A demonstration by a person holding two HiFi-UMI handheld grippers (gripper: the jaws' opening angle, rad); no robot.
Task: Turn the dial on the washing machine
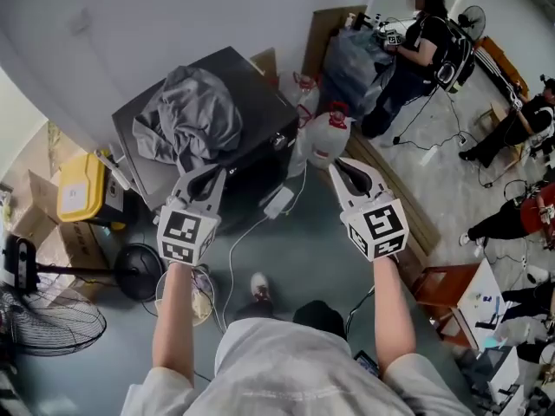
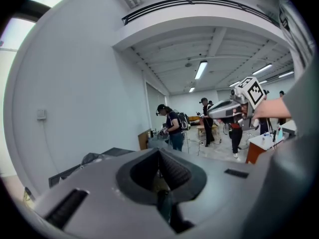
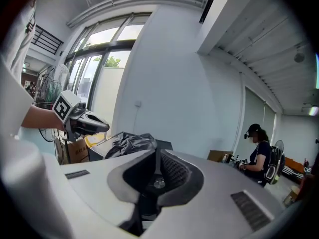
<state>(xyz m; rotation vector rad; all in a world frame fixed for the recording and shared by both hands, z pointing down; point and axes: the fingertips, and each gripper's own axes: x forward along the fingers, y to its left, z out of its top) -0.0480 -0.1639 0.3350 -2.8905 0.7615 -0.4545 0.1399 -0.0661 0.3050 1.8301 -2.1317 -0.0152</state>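
Against the white wall, ahead of the person and slightly to their left, the washing machine (image 1: pixel 251 159) stands on the floor as a dark box, with a crumpled grey cloth (image 1: pixel 186 115) heaped on its lid. I cannot pick out the dial from here.

The person holds both arms out in front. The left tool (image 1: pixel 212 173) hovers just before the machine's front top edge, its jaws together with nothing between them; its own view shows the two ridged pads meeting in a line. The right tool (image 1: pixel 340 166) is level with it and well apart to the right, over the floor near a white jug with a red cap (image 1: pixel 329 137). Its jaws are likewise closed and empty. Neither tool touches the machine.

A white cable (image 1: pixel 251 232) trails from the machine's foot across the floor. A yellow box (image 1: pixel 81 187) sits left of the machine, and a floor fan (image 1: pixel 43 319) lies further left. Across the room another person (image 1: pixel 416 42) stands at a cluttered bench.
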